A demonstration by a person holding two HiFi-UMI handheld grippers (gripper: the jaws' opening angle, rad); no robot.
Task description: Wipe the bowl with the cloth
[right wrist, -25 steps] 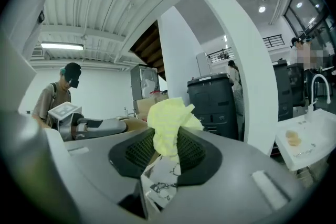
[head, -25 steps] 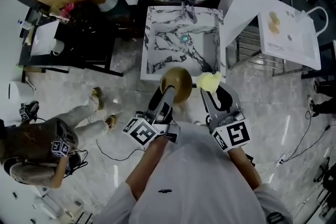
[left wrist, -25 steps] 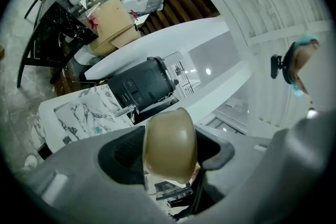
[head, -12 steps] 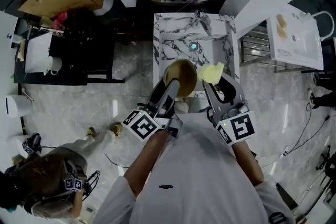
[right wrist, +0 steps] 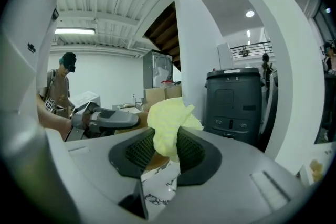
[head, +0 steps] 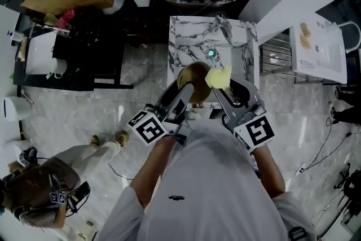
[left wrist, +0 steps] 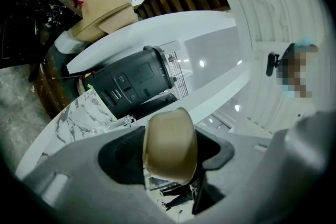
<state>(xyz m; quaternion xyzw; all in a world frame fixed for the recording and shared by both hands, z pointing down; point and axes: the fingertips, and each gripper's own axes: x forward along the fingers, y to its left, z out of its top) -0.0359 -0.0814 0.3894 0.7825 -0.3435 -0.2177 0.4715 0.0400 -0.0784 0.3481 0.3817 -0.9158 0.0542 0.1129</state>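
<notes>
Bowl [head: 193,80], clamped in the left tool [head: 186,92], hangs over the near edge of the sink [head: 243,45]. The right tool [head: 221,87], clenched on the yellow cloth [head: 218,77], has closed the gap: cloth now meets the bowl's rim, so wiping looks about to start.

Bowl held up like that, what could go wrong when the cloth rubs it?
The left gripper pinches the bowl at one side only, so a hard push from the cloth might twist it loose, and it could drop toward the marble sink or the floor. The right gripper grips just a bunch of cloth, which may tug out while rubbing.
</notes>
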